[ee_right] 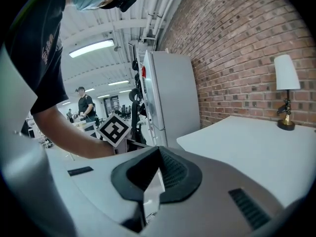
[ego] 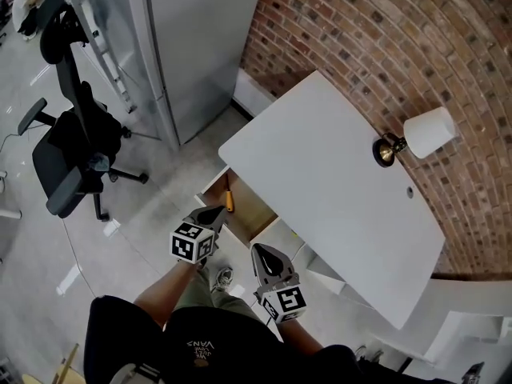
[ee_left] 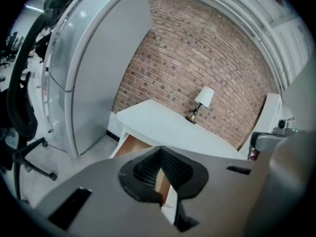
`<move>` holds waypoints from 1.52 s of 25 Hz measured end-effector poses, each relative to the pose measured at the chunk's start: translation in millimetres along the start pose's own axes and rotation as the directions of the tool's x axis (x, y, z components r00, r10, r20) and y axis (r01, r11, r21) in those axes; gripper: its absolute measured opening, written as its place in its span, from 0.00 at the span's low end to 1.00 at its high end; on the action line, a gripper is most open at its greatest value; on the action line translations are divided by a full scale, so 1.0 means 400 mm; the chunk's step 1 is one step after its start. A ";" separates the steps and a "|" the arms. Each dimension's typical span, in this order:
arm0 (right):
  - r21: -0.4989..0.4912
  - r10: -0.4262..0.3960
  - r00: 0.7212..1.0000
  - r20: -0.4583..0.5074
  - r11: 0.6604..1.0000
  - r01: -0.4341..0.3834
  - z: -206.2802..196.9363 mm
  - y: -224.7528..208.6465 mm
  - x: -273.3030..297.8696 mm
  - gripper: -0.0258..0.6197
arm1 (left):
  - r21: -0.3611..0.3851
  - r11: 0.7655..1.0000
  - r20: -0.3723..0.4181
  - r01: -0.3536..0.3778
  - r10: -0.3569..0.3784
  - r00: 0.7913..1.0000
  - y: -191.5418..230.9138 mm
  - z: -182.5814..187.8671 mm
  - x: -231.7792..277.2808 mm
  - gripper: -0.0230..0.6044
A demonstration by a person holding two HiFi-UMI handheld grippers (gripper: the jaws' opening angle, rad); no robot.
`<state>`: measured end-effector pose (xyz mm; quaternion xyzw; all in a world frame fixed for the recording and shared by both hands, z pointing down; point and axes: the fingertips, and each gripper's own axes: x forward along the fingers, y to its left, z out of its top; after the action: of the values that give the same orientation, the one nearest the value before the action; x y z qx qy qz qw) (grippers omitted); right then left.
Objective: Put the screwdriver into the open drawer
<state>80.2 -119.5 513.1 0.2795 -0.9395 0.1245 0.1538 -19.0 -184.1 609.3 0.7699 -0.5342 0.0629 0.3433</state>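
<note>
Screwdriver (ego: 229,201) lies inside the open drawer (ego: 254,213), near its left wall, below the bench (ego: 336,174). Left tongs (ego: 218,211) hang just outside the drawer's front and right tongs (ego: 258,250) hang nearby. Both are pressed together and empty. The placing looks done, so lift clear without bumping the drawer.

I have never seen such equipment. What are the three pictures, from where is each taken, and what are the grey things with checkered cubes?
A person holds one clamping tool in each hand: the left gripper and the right gripper. The head view comes from a camera on the person's head, looking down; the other two cameras ride on the grippers. Both pairs of fingers are closed and hold nothing. On the white desk stands a lamp. The screwdriver lies in the open drawer.
</note>
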 end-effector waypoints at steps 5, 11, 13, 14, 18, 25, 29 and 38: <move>-0.031 0.019 1.000 0.016 0.999 -0.018 0.034 0.013 -0.025 0.03 | 0.032 0.999 0.041 0.002 -0.003 0.999 -0.062 0.043 -0.082 0.05; -0.047 0.025 0.999 0.041 0.999 -0.023 0.068 0.036 -0.052 0.03 | 0.084 0.996 0.042 0.019 -0.023 0.999 -0.122 0.063 -0.176 0.05; -0.052 0.033 0.998 0.049 0.998 -0.031 0.078 0.043 -0.057 0.03 | 0.115 0.993 0.052 0.014 -0.020 0.998 -0.139 0.073 -0.204 0.05; -0.057 0.038 0.998 0.052 0.998 -0.035 0.083 0.047 -0.060 0.03 | 0.129 0.992 0.059 0.010 -0.018 0.998 -0.147 0.080 -0.218 0.05; -0.067 0.047 0.997 0.061 0.997 -0.043 0.089 0.059 -0.078 0.03 | 0.163 0.987 0.088 0.002 -0.017 0.996 -0.186 0.100 -0.272 0.05; -0.060 0.033 0.996 0.080 0.998 -0.028 0.121 0.068 -0.100 0.03 | 0.203 0.979 0.128 -0.005 -0.022 0.992 -0.227 0.129 -0.341 0.05; -0.071 0.033 0.995 0.097 0.997 -0.026 0.139 0.070 -0.098 0.03 | 0.229 0.973 0.143 -0.004 -0.029 0.989 -0.230 0.141 -0.376 0.05; -0.087 0.061 0.991 0.120 0.995 -0.051 0.152 0.103 -0.093 0.03 | 0.263 0.963 0.211 -0.059 0.002 0.978 -0.234 0.181 -0.447 0.05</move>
<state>73.4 -87.2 437.5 0.2533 -0.9591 0.0721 0.1038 -32.9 -69.7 428.4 0.8033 -0.5656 0.0588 0.1771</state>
